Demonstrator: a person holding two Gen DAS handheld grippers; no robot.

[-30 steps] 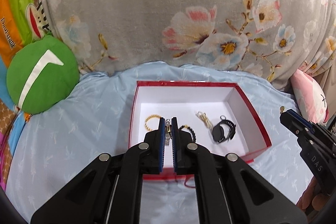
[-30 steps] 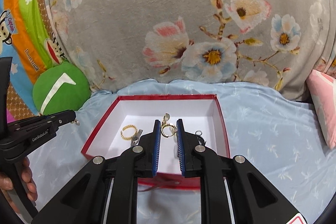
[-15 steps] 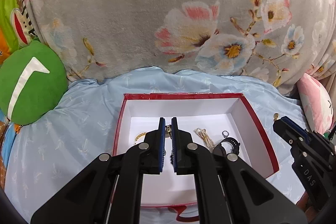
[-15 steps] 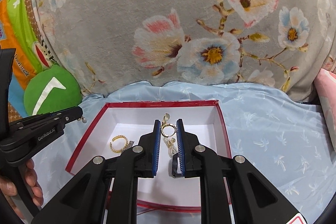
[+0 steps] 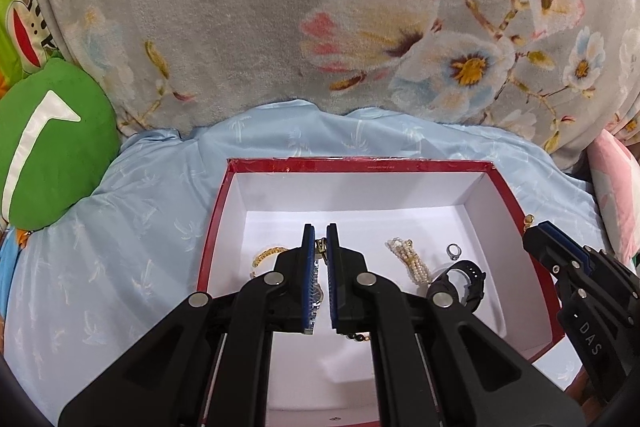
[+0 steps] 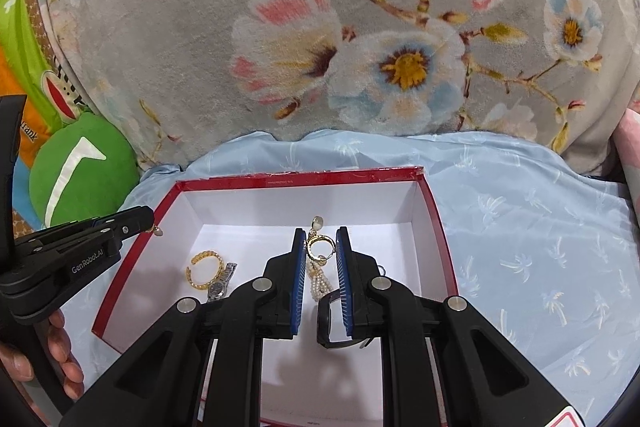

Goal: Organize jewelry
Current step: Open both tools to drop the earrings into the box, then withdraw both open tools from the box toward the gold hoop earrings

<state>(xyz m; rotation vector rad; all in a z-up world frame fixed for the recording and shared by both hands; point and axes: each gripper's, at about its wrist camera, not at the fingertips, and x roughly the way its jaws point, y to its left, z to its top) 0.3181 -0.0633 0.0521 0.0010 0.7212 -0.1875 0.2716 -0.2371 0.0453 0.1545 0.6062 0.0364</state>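
We judge sorting nearly done: bracelet (image 6: 205, 269), wristwatch (image 6: 219, 286), pearls (image 5: 409, 259) boxed (image 5: 360, 165); both hand-held grippers, left (image 5: 320, 241) and right (image 6: 320, 247), clamp earrings (image 6: 320, 245).

In the left wrist view the left gripper (image 5: 319, 255) fingers cover most of the wristwatch (image 5: 318, 293) and half of the gold bracelet (image 5: 269, 255); the beaded bracelet (image 5: 357, 337) shows only a few beads at 6 o'clock of them. What the narrow gap holds is too small to tell. Black watch (image 5: 460, 283) partly hidden. Red box (image 5: 360, 165) near wall cut off at 6 o'clock
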